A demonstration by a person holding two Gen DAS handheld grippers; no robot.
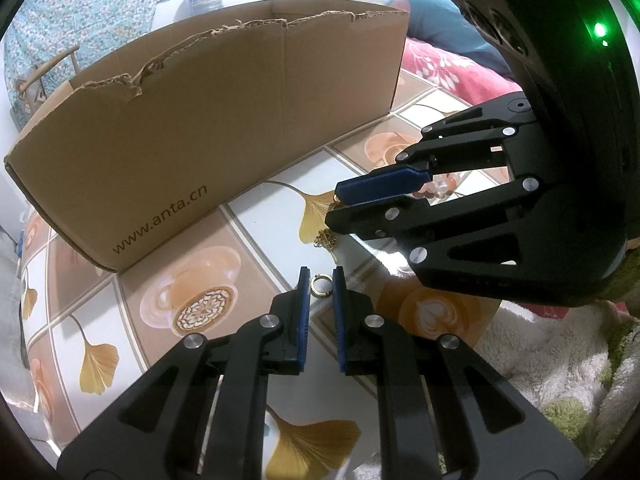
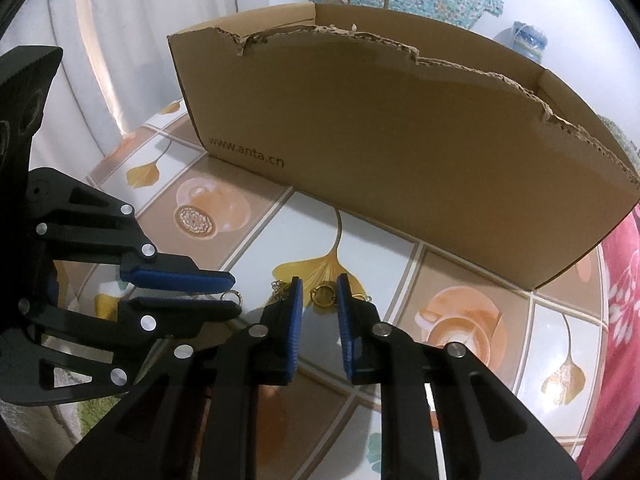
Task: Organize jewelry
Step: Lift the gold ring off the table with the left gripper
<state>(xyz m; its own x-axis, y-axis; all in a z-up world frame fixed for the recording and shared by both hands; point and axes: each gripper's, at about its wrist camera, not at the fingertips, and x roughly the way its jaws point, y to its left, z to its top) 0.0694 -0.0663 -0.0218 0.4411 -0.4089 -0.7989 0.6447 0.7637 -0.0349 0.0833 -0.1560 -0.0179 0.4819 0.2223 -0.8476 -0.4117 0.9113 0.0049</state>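
Note:
My left gripper (image 1: pixel 322 276) holds a small gold ring (image 1: pixel 322 285) between its blue pads, shut on it just above the table. In the right wrist view the same ring (image 2: pixel 235 297) shows at the left gripper's (image 2: pixel 237 294) tips. My right gripper (image 2: pixel 319 280) stands over a gold chain (image 2: pixel 280 289). Its pads are a little apart around the chain's round gold link (image 2: pixel 323 296) and do not press on it. From the left wrist view the right gripper (image 1: pixel 334 202) hangs above the heaped chain (image 1: pixel 326 239). A pale bead bracelet (image 1: pixel 440 189) lies behind its fingers.
An open cardboard box (image 1: pixel 220 120) (image 2: pixel 400 140) with a torn rim stands at the back of the patterned table (image 1: pixel 180 288). A red floral cloth (image 2: pixel 620 300) lies on the right, and a white fluffy blanket (image 1: pixel 540 360) at the table's near right edge.

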